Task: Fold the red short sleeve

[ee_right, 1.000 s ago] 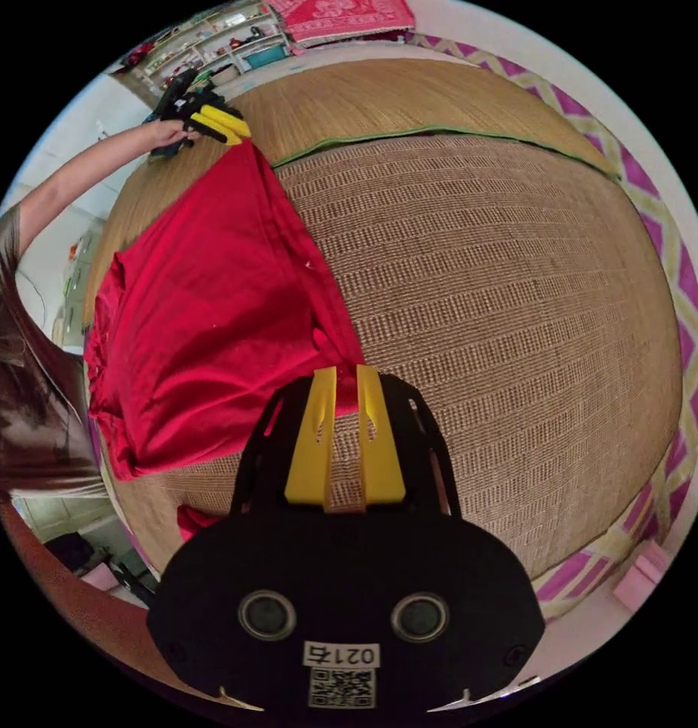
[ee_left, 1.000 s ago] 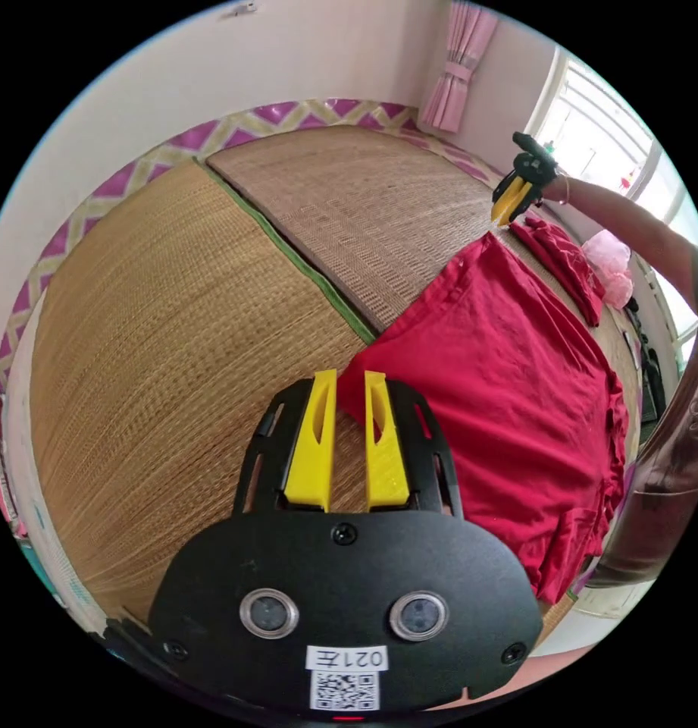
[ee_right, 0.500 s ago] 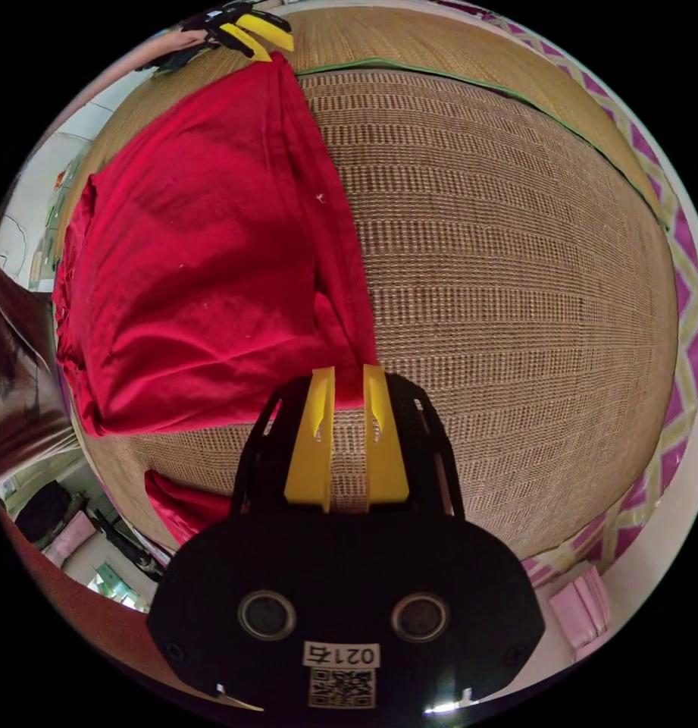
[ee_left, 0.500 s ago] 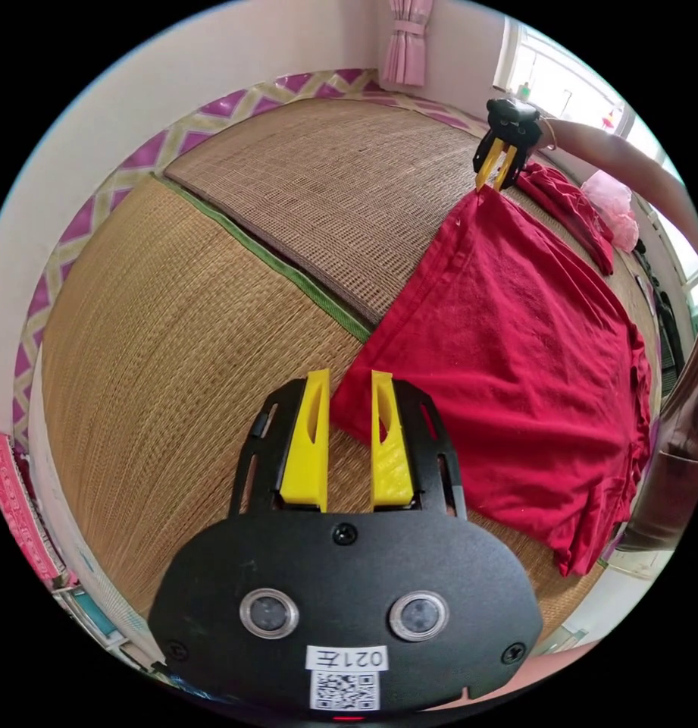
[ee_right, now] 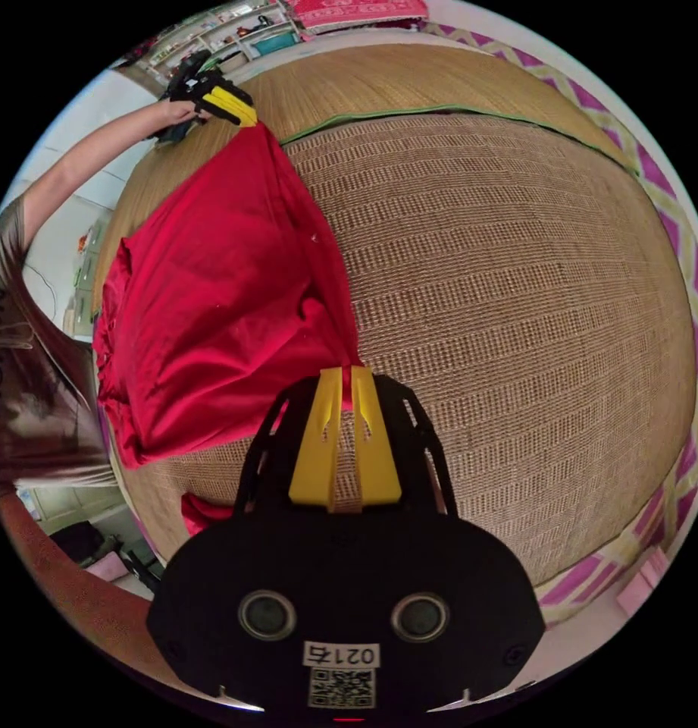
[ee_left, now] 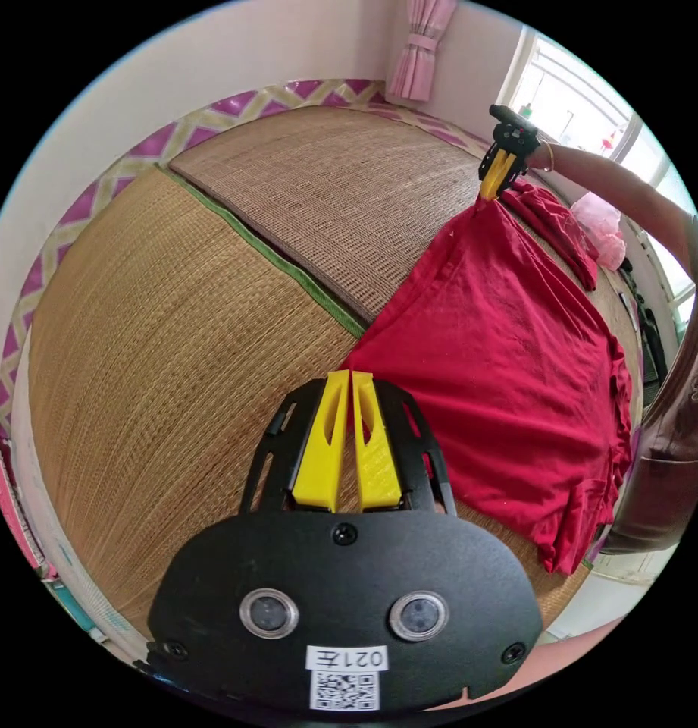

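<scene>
Left gripper view: my left tongs are now pressed together on the near corner of the red short sleeve; half a second ago the jaws stood apart with the corner between them. The shirt lies spread on the woven mat, its body running off to the right toward me. At the far end my right tongs pinch the other corner, which peaks up off the mat. Beyond it sits a second bundle of red cloth and something pink; I cannot tell what.

Right gripper view: my right tongs have closed on a red corner too, jaws nearly touching at the tips. The shirt stretches away to my left tongs, held in my hand far left, and the edge between the two grips looks taut. A scrap of red shows near the housing.

Judgement: both corners are secured, so the grasp step is done. Next likely a lift and carry of this edge over the body to make the fold.
</scene>
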Demonstrator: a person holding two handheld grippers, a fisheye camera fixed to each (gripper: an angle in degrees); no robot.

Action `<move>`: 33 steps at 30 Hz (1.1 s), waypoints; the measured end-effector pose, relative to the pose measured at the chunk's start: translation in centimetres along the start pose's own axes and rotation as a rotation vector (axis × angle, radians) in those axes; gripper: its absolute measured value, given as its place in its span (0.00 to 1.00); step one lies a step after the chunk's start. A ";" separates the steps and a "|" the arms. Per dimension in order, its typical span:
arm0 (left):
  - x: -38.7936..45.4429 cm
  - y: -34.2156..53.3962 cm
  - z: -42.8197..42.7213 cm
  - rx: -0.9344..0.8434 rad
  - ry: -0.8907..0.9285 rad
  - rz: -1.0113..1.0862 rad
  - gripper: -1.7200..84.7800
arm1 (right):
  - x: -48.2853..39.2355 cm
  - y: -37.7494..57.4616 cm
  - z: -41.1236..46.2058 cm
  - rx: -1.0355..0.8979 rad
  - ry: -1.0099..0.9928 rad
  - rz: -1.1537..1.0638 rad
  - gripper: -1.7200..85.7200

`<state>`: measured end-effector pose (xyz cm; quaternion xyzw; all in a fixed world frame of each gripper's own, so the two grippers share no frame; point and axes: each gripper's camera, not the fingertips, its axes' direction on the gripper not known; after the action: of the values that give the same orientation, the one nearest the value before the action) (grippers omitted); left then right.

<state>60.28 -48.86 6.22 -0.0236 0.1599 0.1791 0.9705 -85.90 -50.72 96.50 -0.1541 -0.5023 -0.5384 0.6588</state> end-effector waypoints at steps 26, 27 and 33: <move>-5.2 7.3 12.5 0.096 0.196 -0.289 0.16 | 13.6 16.1 13.5 0.061 -0.282 0.377 0.14; -5.5 7.4 12.9 0.099 0.208 -0.301 0.16 | 13.9 16.7 14.4 0.077 -0.325 0.385 0.14; -7.1 7.5 17.6 0.067 0.267 -0.349 0.15 | 15.8 20.1 18.5 0.155 -0.428 0.490 0.12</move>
<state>56.69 -42.41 25.23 -0.0420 0.2865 -0.0015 0.9571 -79.05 -38.28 124.68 -0.3293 -0.6167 -0.2795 0.6581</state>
